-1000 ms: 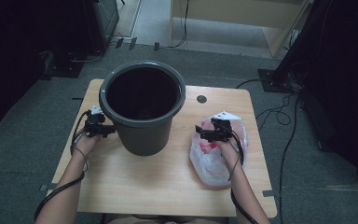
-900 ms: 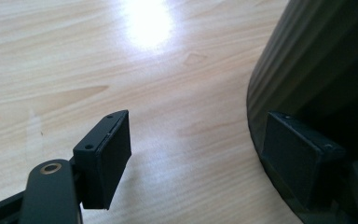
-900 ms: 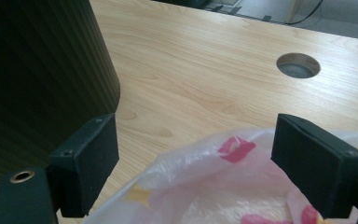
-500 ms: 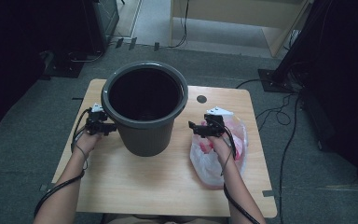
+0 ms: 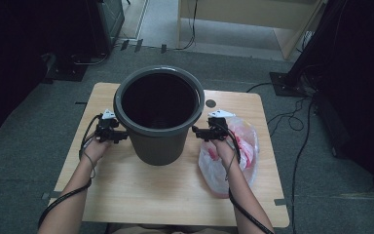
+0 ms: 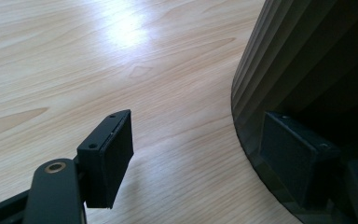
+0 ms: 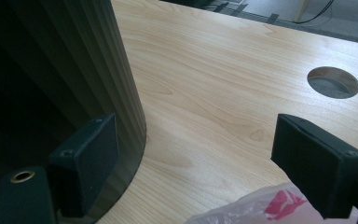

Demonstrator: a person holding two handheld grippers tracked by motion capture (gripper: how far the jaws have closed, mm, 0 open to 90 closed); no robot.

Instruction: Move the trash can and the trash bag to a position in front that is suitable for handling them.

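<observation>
Bucket [image 5: 158,117] interior too dark.

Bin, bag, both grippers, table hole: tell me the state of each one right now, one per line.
bin: upright on the table, open top, dark inside, contents cannot be told.
plastic bag: lying crumpled on the table to the right of the bin, under the right hand.
left gripper: open, beside the bin's left wall.
right gripper: open, beside the bin's right wall.
cable hole: uncovered, nothing through it.
table: level, bare wood in front.
</observation>
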